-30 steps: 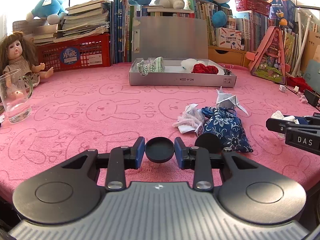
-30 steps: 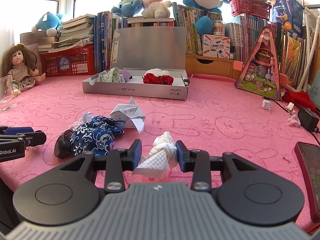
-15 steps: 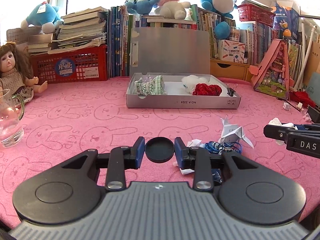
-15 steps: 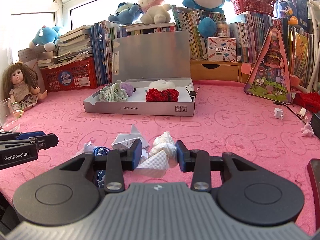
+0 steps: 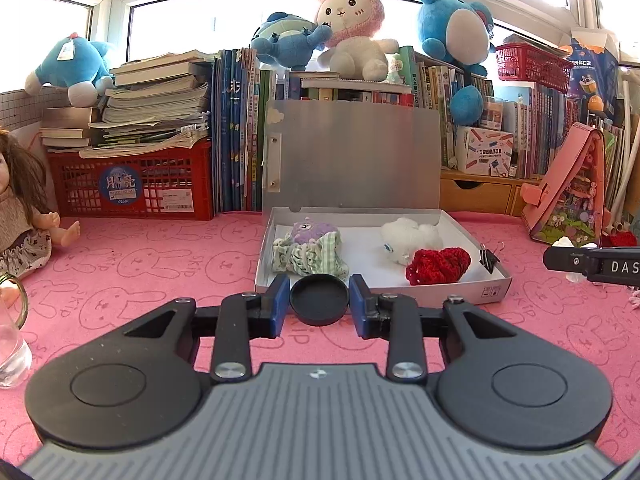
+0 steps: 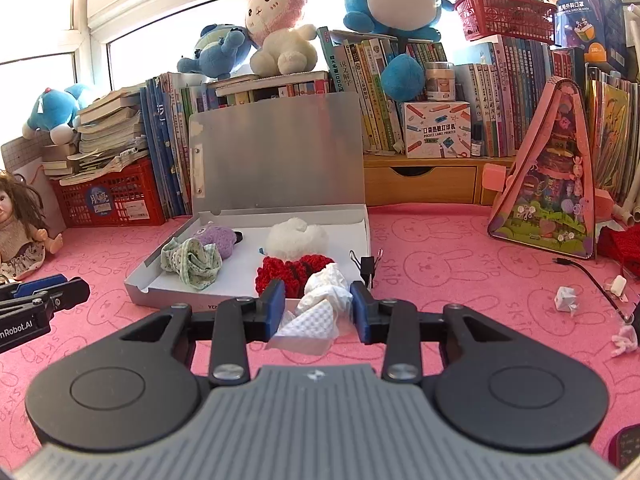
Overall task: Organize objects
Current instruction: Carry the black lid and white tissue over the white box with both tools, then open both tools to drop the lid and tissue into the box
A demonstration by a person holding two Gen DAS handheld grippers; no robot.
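My left gripper (image 5: 319,305) is shut on a round black lid (image 5: 319,299), held just before the near wall of the open grey box (image 5: 456,295). My right gripper (image 6: 316,300) is shut on a crumpled white tissue (image 6: 320,300), above the box's near right corner (image 6: 362,224). Inside the box lie a green checked cloth (image 5: 308,258), a purple plush (image 5: 310,232), a white plush (image 5: 408,236), a red knitted piece (image 5: 438,266) and a black binder clip (image 5: 489,258). Each gripper shows at the edge of the other's view: right gripper (image 5: 592,262), left gripper (image 6: 36,300).
The pink rabbit-print cloth (image 5: 160,264) covers the table. A doll (image 5: 20,216) and a glass (image 5: 10,344) stand at the left. A red crate (image 5: 132,184), books and plush toys line the back. At the right are a pink triangular case (image 6: 556,192), a cable (image 6: 588,276) and small scraps (image 6: 566,299).
Both grippers have risen and moved forward toward the grey box with the lid and tissue still held. The blue floral pouch and folded paper have dropped out of view below.
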